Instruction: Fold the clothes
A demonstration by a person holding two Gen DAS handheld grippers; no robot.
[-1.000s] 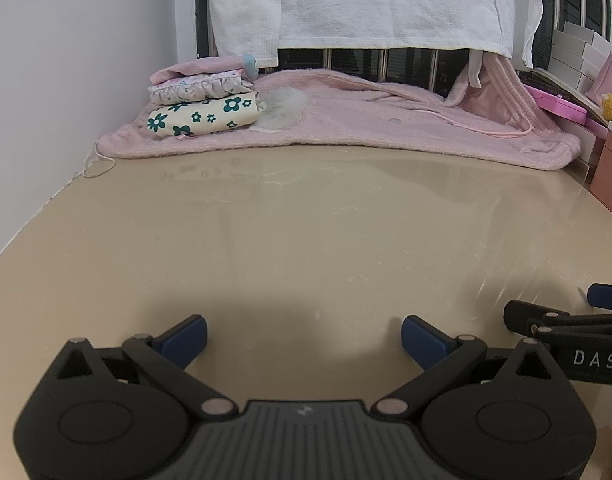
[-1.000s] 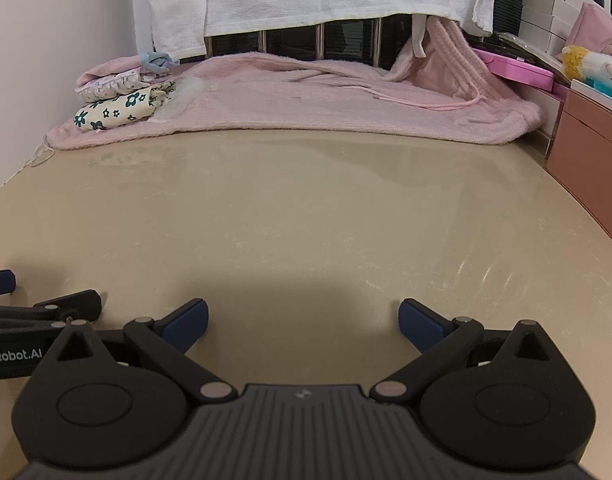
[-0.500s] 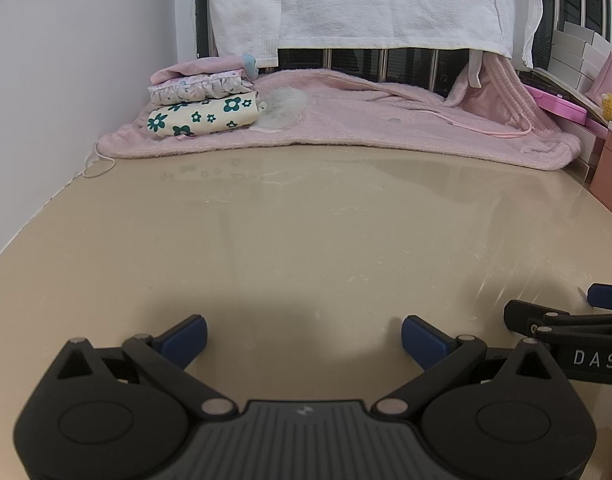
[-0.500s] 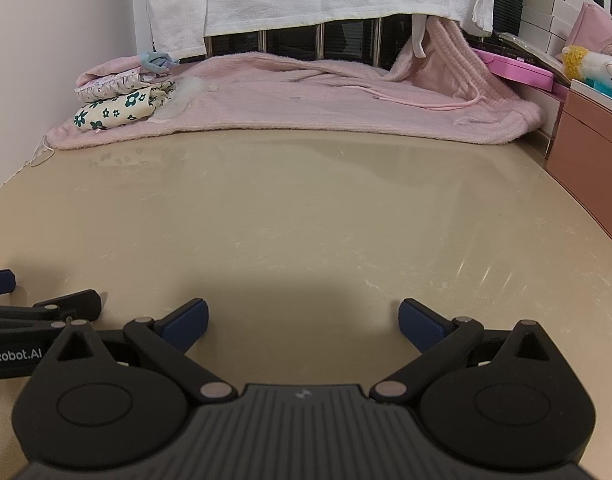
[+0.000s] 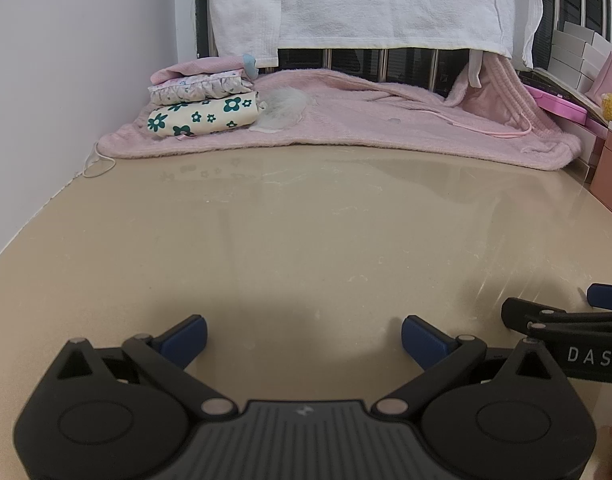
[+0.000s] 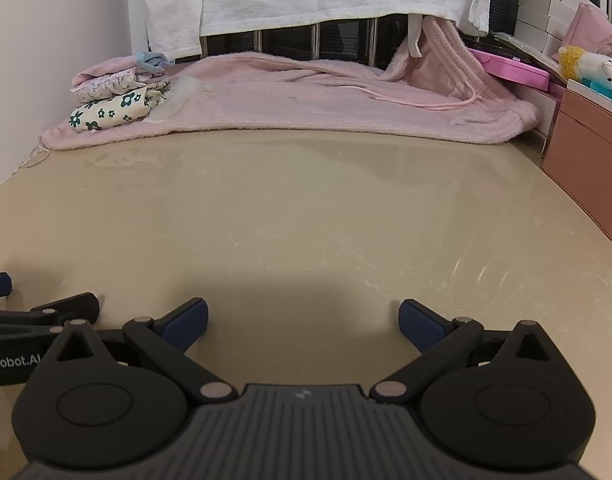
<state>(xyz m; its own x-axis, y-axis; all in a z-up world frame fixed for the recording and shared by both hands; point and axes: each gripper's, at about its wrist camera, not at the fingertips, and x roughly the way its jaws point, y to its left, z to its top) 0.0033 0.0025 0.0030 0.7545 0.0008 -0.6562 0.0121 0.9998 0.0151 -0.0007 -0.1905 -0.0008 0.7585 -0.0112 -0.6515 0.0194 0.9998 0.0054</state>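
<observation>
A pink fleece garment (image 5: 386, 120) (image 6: 326, 100) lies spread across the far side of the beige table (image 5: 306, 232) (image 6: 306, 216). On its left end sits a small stack of folded clothes (image 5: 203, 102) (image 6: 117, 100), a white piece with green flowers at the bottom. My left gripper (image 5: 303, 338) rests low over the near table edge, open and empty. My right gripper (image 6: 301, 324) sits beside it, also open and empty. Each gripper shows at the edge of the other's view. Both are far from the clothes.
A white towel (image 5: 366, 0) hangs on a railing behind the table. A wall (image 5: 65, 80) runs along the left. Pink boxes (image 6: 586, 160), white boxes and a plush toy (image 6: 590, 68) crowd the right side. A thin cord (image 5: 99, 162) lies by the garment's left corner.
</observation>
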